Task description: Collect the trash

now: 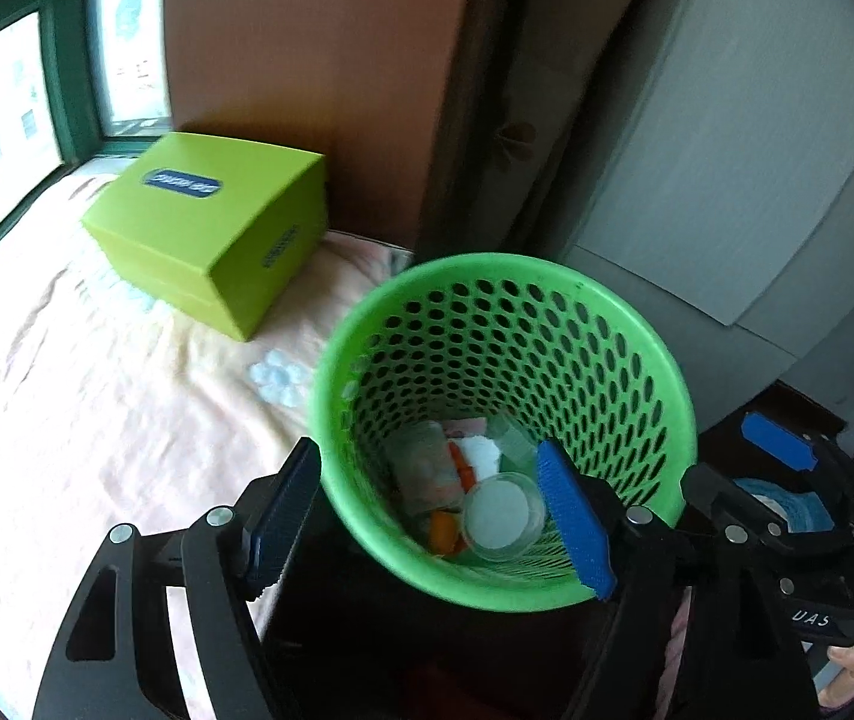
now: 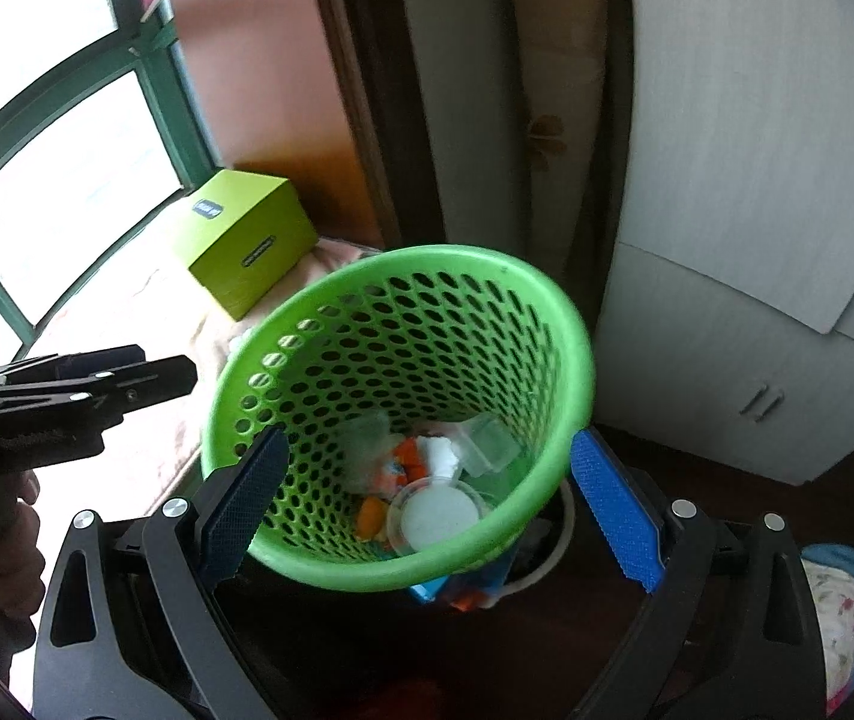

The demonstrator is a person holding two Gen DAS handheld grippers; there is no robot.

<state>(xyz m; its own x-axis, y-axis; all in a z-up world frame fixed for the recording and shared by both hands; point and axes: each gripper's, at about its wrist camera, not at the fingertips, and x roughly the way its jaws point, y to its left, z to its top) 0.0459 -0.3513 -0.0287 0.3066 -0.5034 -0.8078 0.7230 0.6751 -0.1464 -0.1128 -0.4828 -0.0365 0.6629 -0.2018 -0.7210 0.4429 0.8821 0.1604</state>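
My left tool (image 1: 436, 516) is spread wide, its two blue pads straddling the near rim of a green perforated basket (image 1: 637, 324) without pinching it. My right tool (image 2: 430, 501) is spread too, one pad on each side of the same basket, holding nothing. Ahead of both, at the basket's bottom, lies the trash: a round clear lid (image 2: 436, 513), orange wrappers (image 2: 408, 462) and white scraps. It looks light and crushable; the basket's stiff rim seems the best hold. Beyond, left, a lime box (image 1: 210, 228) sits on the bed (image 1: 66, 420).
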